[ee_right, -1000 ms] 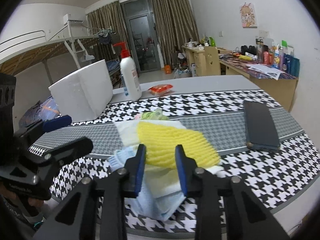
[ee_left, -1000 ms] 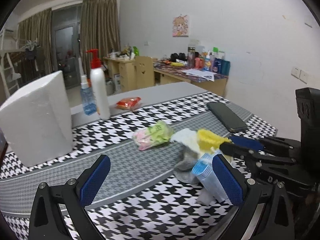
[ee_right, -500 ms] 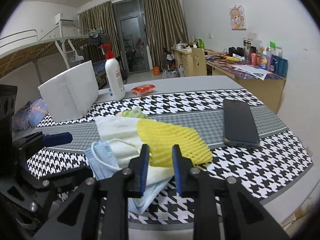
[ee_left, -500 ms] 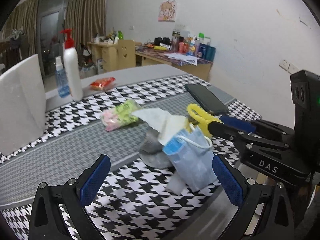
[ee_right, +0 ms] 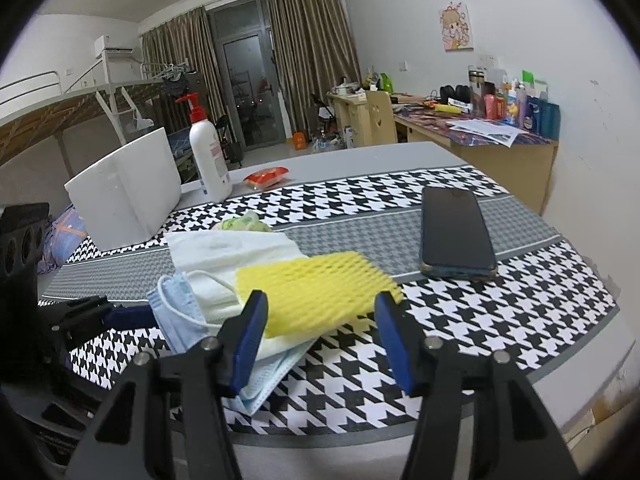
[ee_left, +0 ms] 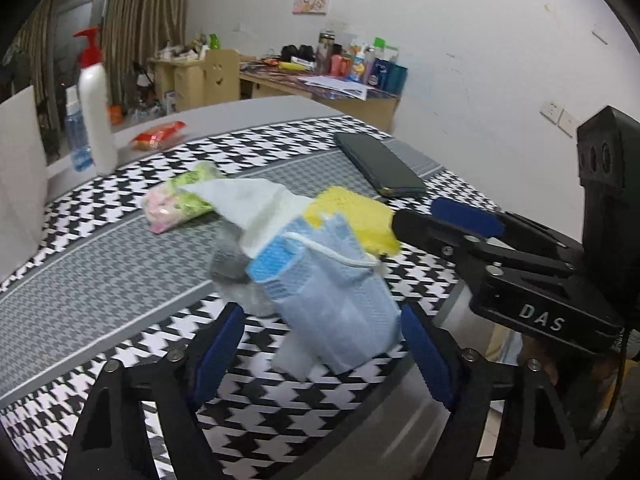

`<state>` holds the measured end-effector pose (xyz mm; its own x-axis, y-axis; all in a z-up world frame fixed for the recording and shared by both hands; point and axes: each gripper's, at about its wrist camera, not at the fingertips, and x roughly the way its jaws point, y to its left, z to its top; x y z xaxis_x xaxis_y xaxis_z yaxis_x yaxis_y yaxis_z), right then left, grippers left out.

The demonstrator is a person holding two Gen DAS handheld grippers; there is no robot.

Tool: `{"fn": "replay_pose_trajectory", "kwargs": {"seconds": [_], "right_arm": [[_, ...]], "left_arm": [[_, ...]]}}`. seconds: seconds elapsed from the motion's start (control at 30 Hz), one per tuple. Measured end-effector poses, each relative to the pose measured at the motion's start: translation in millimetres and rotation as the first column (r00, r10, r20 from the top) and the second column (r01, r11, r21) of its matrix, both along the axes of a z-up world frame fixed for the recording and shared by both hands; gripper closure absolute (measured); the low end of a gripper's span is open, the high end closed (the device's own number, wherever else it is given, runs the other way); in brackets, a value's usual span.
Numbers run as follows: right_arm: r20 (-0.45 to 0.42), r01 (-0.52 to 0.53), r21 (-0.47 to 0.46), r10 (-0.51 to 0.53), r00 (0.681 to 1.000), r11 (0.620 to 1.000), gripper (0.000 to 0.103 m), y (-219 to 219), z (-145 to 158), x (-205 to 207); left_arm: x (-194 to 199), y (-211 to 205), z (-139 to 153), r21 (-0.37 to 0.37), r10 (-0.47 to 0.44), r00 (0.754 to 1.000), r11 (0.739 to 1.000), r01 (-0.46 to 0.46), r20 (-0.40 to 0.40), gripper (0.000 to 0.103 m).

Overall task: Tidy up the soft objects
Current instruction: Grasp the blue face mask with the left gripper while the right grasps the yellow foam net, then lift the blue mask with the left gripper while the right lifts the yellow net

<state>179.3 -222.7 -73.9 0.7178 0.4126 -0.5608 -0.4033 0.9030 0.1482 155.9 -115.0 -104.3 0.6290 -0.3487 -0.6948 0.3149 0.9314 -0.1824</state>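
A pile of soft things lies on the houndstooth table: a yellow foam net (ee_right: 312, 292) on top, a white cloth (ee_right: 228, 248) under it, a light blue face mask (ee_left: 332, 300) in front and a grey sock (ee_left: 232, 268) beneath. A green and pink packet (ee_left: 180, 200) lies just behind. My left gripper (ee_left: 320, 316) straddles the mask, jaws closing, with the left pad still apart from it. My right gripper (ee_right: 320, 300) stands at the net's near edge, jaws opening, pads off the net. It also shows at the right of the left wrist view, right gripper (ee_left: 452, 224).
A dark phone (ee_right: 456, 232) lies right of the pile. A white box (ee_right: 124, 196), a pump bottle (ee_right: 208, 156), a small blue spray bottle (ee_left: 76, 140) and a red packet (ee_right: 266, 176) stand at the back left. The table edge (ee_right: 400, 424) runs just under both grippers.
My right jaws have spread apart and let the yellow net go. The left gripper has come forward and down onto the pile, and its jaws have narrowed around the blue mask.
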Motion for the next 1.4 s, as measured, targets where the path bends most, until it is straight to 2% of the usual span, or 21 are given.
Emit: {"fn": "replay_pose_trajectory", "kwargs": {"seconds": [0.03, 0.2, 0.4, 0.47, 0.53, 0.6, 1.03, 1.07, 1.13, 1.27, 1.33, 1.4], "right_arm": [[-0.001, -0.001, -0.001, 0.001, 1.0, 1.0, 0.042, -0.9, 0.0, -0.6], [-0.012, 0.014, -0.001, -0.014, 1.0, 1.0, 0.042, -7.1, -1.5, -0.4], [-0.023, 0.012, -0.001, -0.012, 1.0, 1.0, 0.042, -8.3, -3.7, -1.4], [-0.028, 0.011, 0.003, -0.011, 1.0, 1.0, 0.042, -8.7, -4.5, 0.0], [-0.037, 0.012, 0.007, -0.011, 0.999, 1.0, 0.034, -7.9, -5.3, 2.3], [-0.05, 0.011, 0.022, -0.01, 0.999, 1.0, 0.03, -6.5, -6.9, 6.5], [-0.246, 0.025, 0.155, 0.014, 0.969, 0.988, 0.031, -3.9, -27.1, 35.2], [-0.248, 0.024, 0.162, 0.017, 0.969, 0.987, 0.033, -3.7, -28.0, 36.3], [-0.248, 0.024, 0.167, 0.019, 0.969, 0.986, 0.053, -2.1, -29.0, 37.0], [-0.248, 0.035, 0.166, 0.008, 0.969, 0.986, 0.066, -2.2, -28.6, 38.2], [-0.25, 0.034, 0.176, 0.011, 0.968, 0.984, 0.079, -2.7, -28.5, 39.3], [-0.259, 0.038, 0.182, 0.011, 0.966, 0.983, 0.083, -3.5, -29.2, 40.9]], "left_arm": [[0.6, -3.2, -0.8, -0.001, -0.014, 1.0, 1.0, 0.014, -0.004, 0.037], [4.6, -15.4, -6.9, 0.0, -0.051, 0.998, 0.999, 0.051, -0.04, 0.061], [1.8, -17.5, -3.7, 0.0, -0.07, 0.997, 0.998, 0.07, -0.027, 0.088], [0.5, -16.5, -3.3, -0.005, -0.081, 0.996, 0.997, 0.08, -0.025, 0.089], [-1.4, -15.9, -1.9, -0.009, -0.089, 0.996, 0.996, 0.088, -0.02, 0.092], [-3.4, -13.1, -0.7, -0.014, -0.093, 0.995, 0.996, 0.093, -0.018, 0.092], [-13.9, -0.2, 0.2, 0.017, -0.117, 0.993, 0.993, 0.117, -0.004, 0.092], [-14.6, -0.2, -0.2, 0.021, -0.121, 0.993, 0.992, 0.121, -0.004, 0.092], [-15.5, 1.1, -0.6, 0.02, -0.121, 0.993, 0.992, 0.121, -0.007, 0.092], [-16.6, 1.9, -1.1, 0.02, -0.123, 0.992, 0.992, 0.124, -0.012, 0.092], [-18.1, 2.5, -1.4, 0.02, -0.128, 0.992, 0.992, 0.128, -0.013, 0.092], [-18.7, 2.7, -1.1, 0.019, -0.127, 0.992, 0.992, 0.127, -0.012, 0.092]]}}
